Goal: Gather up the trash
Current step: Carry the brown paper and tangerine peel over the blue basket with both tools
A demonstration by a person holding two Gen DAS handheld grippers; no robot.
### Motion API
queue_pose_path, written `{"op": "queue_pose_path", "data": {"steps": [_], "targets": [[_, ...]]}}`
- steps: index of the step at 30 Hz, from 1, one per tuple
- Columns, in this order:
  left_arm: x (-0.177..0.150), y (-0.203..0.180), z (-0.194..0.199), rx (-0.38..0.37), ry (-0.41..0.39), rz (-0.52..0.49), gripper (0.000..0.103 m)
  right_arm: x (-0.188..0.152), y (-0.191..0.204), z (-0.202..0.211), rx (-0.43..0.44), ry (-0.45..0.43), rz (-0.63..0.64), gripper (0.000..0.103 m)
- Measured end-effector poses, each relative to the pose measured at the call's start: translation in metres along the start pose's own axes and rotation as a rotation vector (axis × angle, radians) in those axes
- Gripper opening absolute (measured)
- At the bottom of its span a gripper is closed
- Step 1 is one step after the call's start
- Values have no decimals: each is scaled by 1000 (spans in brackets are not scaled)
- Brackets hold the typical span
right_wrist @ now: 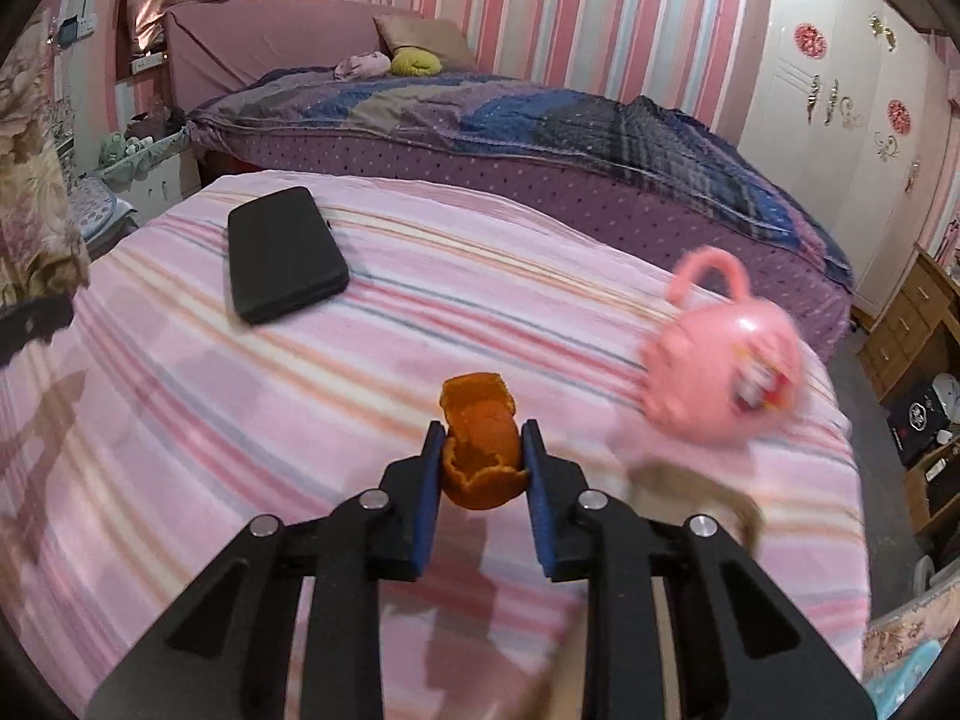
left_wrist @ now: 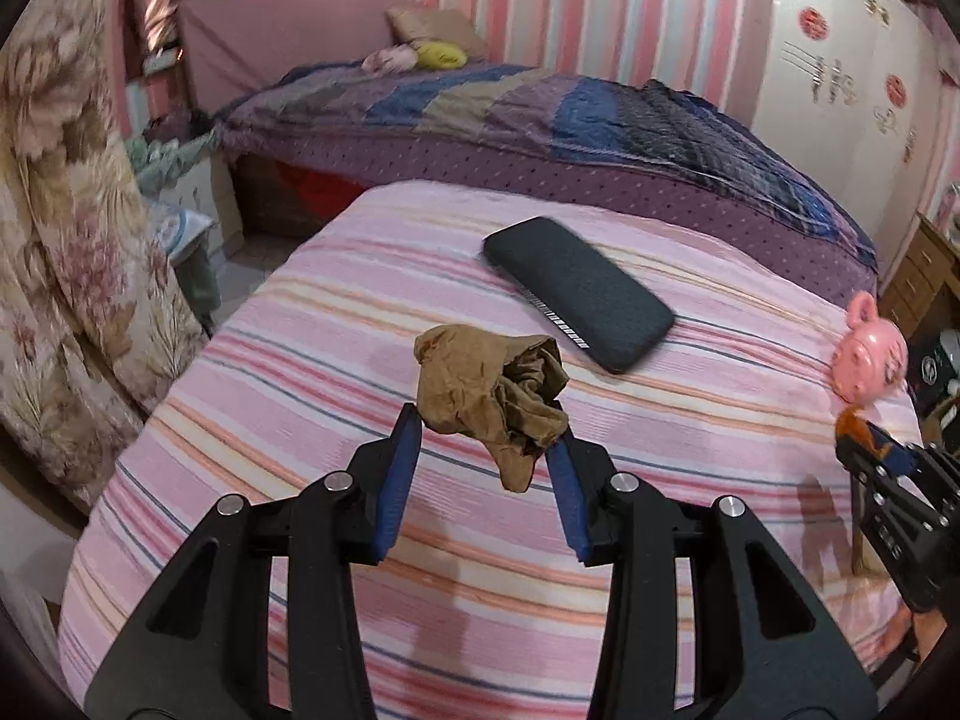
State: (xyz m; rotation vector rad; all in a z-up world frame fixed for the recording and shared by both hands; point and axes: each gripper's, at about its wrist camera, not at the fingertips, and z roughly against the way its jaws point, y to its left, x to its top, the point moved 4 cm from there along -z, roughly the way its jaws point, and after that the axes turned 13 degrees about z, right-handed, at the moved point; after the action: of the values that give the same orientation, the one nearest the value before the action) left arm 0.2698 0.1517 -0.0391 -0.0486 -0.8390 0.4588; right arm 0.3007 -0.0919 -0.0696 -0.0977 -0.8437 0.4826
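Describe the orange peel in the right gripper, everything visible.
The orange peel is one curled, cup-shaped piece with a ragged torn rim, bright orange outside and duller, pithy inside. It sits pinched between the blue pads of the right gripper, one pad on each side, open end tilted up and away from the camera. It looks held above the pink striped cloth, not resting on it. Nothing else touches it.

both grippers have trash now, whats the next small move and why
Probably carry both pieces off the table toward a bin, which isn't in view. The left gripper already pinches the crumpled brown paper and the right gripper the orange peel; only the black phone and pink toy remain.
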Motion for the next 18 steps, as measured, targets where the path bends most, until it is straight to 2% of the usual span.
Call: {"op": "queue_pose_path", "data": {"steps": [3, 13, 18], "targets": [[-9, -12, 17, -30, -16, -25, 41, -19, -7, 26, -23, -2, -9, 26], [-58, -38, 57, -95, 7, -30, 41, -83, -42, 103, -106, -30, -45, 26], [-79, -48, 74, -91, -11, -30, 41, -107, -57, 113, -117, -40, -68, 26]]}}
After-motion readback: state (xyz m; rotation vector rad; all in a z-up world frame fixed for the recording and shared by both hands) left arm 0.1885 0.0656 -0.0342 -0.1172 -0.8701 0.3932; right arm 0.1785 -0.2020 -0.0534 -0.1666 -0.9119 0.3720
